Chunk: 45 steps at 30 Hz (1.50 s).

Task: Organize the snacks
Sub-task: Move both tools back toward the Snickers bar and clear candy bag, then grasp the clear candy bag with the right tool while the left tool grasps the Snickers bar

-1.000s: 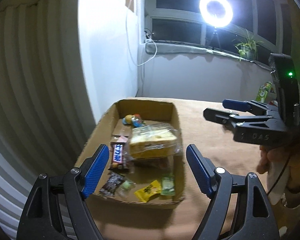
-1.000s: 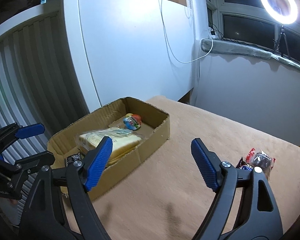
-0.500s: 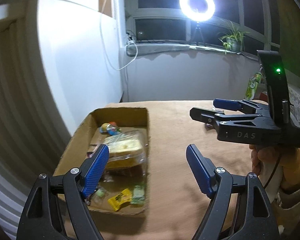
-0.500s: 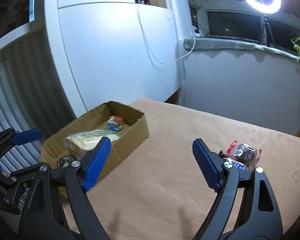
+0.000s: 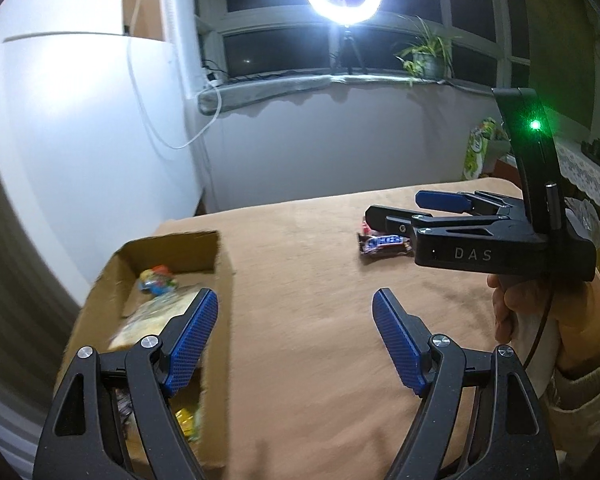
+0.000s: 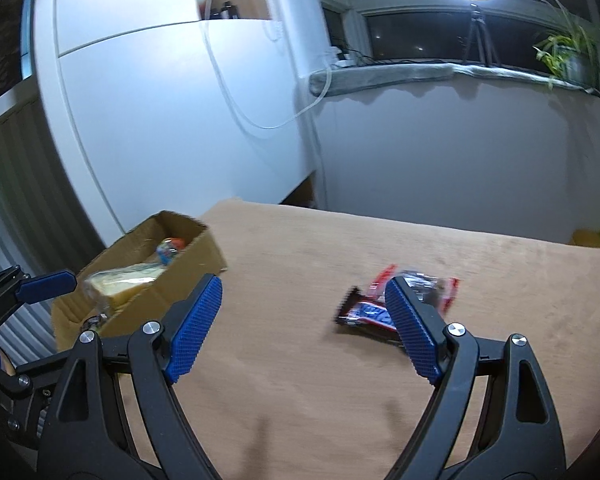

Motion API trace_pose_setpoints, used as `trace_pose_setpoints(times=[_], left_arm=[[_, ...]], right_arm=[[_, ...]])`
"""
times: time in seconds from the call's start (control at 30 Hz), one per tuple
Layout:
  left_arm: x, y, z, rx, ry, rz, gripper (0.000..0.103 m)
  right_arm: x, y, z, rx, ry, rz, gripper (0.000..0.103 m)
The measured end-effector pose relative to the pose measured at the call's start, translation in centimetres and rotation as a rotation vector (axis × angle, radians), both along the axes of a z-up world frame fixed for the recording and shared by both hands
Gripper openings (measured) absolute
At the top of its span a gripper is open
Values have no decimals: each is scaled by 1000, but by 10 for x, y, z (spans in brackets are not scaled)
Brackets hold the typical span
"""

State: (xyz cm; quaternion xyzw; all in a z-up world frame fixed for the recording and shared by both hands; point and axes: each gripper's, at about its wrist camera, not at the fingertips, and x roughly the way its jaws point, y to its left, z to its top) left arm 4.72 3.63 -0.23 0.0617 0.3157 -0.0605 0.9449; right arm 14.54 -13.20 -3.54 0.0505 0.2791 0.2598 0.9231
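Both grippers spread and empty: right gripper [image 6: 302, 322] nearer the dark candy bar [image 6: 366, 314] lying on the worktop [image 6: 300, 360] just ahead-right, long axis seemingly crosswise, blurred; left gripper [image 5: 294, 338] beside the cardboard box [image 5: 220, 280], well apart from it.

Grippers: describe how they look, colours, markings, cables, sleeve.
Both the left gripper and the right gripper are black skeletal frames with silver rivets and blue textured pads. Seen from the left wrist, the right gripper's body reads "DAS", shows a green light, and trails a dark cable past a beige sleeve.
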Motion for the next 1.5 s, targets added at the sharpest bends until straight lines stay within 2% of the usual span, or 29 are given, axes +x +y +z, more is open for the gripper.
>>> trace_pose_setpoints(times=[0.3, 0.53, 0.73, 0.9, 1.0, 1.17, 1.2, 1.33, 1.5], left_arm=[[41, -41, -22, -17, 58, -91, 80], [78, -57, -45, -93, 129, -141, 80], [113, -60, -64, -115, 176, -140, 80], [133, -67, -78, -114, 201, -178, 80], [140, -78, -82, -95, 210, -203, 80], [142, -98, -85, -33, 205, -248, 80], [143, -101, -86, -21, 206, -249, 80], [148, -111, -89, 34, 210, -258, 80], [151, -117, -93, 77, 208, -262, 80]], right_arm=[[34, -46, -14, -61, 40, -78, 86], [59, -65, -29, -126, 94, -98, 86], [87, -56, -41, -167, 141, -39, 86], [114, -32, -56, -233, 198, 93, 86], [124, -25, -62, -267, 205, 121, 86], [129, -21, -70, -265, 218, 175, 85], [129, -22, -72, -263, 223, 178, 78], [132, -23, -74, -263, 226, 171, 66], [130, -26, -76, -247, 217, 172, 64]])
